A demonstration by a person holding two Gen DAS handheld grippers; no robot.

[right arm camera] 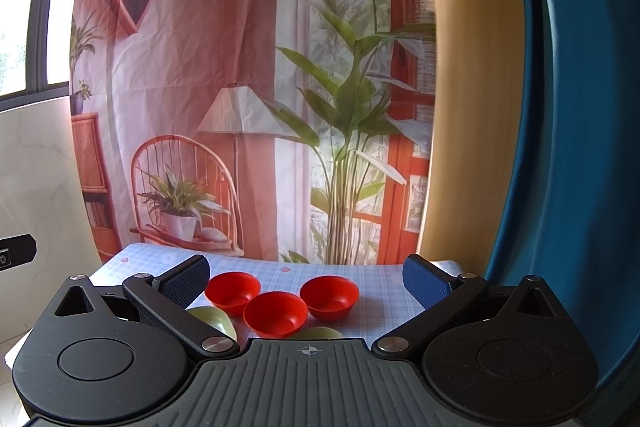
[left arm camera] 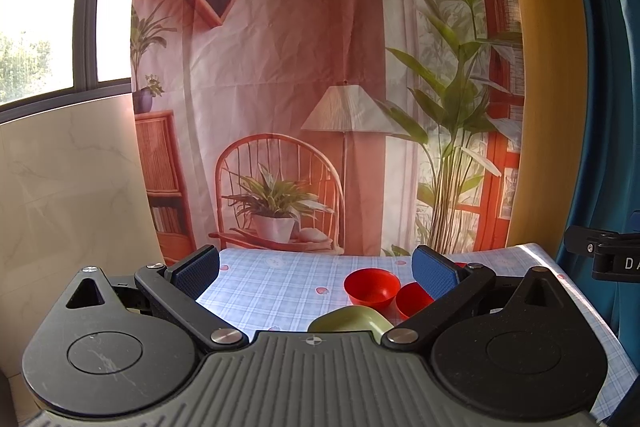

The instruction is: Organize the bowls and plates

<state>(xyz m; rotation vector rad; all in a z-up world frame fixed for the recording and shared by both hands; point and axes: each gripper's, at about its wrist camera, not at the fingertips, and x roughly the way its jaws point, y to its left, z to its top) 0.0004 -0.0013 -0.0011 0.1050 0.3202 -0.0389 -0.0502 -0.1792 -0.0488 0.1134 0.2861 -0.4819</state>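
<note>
Three red bowls stand on the checked tablecloth (right arm camera: 372,291): a left one (right arm camera: 233,287), a middle one (right arm camera: 276,313) and a right one (right arm camera: 329,297). A green dish (right arm camera: 212,319) lies at the left, and another green piece (right arm camera: 318,333) peeks over the gripper body. My right gripper (right arm camera: 306,285) is open and empty, above and before the bowls. In the left wrist view two red bowls (left arm camera: 372,287) (left arm camera: 412,299) and a green dish (left arm camera: 352,319) show. My left gripper (left arm camera: 316,273) is open and empty, to their left.
A printed backdrop (left arm camera: 280,87) hangs behind the table's far edge. A blue curtain (right arm camera: 580,147) and a wooden post (right arm camera: 468,107) stand at the right. A marble wall (left arm camera: 68,187) and a window (left arm camera: 40,7) are at the left. The other gripper's edge (left arm camera: 608,255) shows at the right.
</note>
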